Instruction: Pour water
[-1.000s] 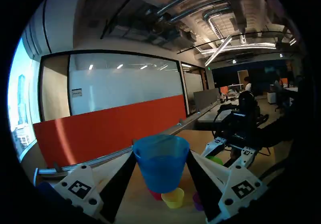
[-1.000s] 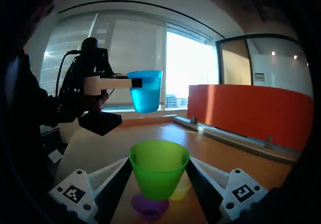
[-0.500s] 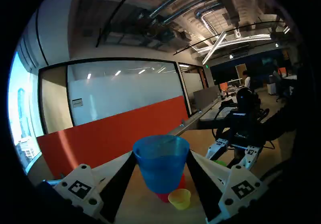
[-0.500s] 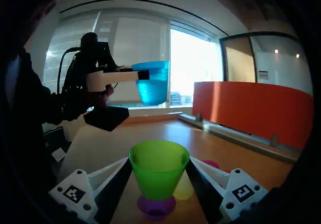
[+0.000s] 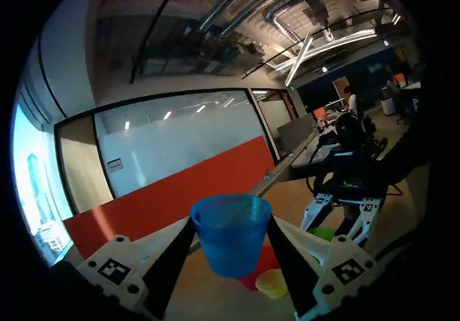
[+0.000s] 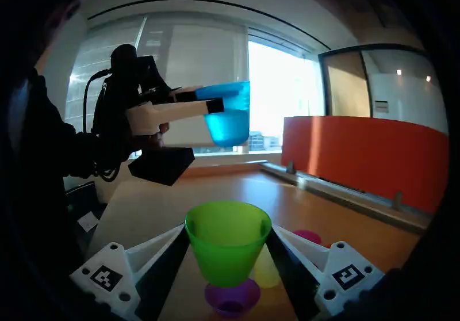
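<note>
My left gripper (image 5: 230,232) is shut on a translucent blue cup (image 5: 231,237), held well above the wooden table (image 5: 213,295). In the right gripper view that blue cup (image 6: 228,122) hangs high at upper centre, slightly tilted, with liquid in its lower half; the left gripper (image 6: 221,103) grips it near the rim, and a person's hand (image 6: 152,142) holds the tool. My right gripper (image 6: 228,234) is shut on an upright green cup (image 6: 228,241), held lower and nearer. In the left gripper view the right gripper (image 5: 345,220) and green cup (image 5: 322,233) sit at the right.
Small cups stand on the table: purple (image 6: 233,299), yellow (image 6: 265,269) and pink (image 6: 307,236), and a red one (image 5: 260,262). An orange partition (image 6: 368,160) and a metal rail (image 6: 345,197) run along the far edge. The person's dark sleeve (image 6: 40,148) is at the left.
The left gripper has raised the blue cup, carried it toward the green cup and begun to tilt it. The green cup has stayed held in place.
</note>
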A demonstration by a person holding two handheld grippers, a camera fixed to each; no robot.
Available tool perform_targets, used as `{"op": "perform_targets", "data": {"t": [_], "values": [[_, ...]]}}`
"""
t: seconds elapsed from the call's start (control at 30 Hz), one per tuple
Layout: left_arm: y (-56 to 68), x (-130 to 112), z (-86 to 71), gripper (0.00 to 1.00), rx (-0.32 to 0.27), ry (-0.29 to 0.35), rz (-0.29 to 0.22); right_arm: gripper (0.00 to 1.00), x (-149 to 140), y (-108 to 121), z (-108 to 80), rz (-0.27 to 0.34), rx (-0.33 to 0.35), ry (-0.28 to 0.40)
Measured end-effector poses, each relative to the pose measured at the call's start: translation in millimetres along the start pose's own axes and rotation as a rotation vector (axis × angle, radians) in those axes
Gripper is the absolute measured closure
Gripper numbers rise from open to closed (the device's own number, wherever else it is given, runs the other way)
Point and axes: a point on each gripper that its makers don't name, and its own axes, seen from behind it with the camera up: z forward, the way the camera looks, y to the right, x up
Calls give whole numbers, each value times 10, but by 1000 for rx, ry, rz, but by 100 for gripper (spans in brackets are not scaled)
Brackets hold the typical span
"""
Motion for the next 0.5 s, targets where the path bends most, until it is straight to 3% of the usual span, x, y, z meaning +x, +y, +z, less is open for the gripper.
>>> {"op": "perform_targets", "data": {"t": [0.5], "values": [[42, 20, -1, 15, 3, 1, 89, 9, 64, -110, 59, -4, 28, 7]]}}
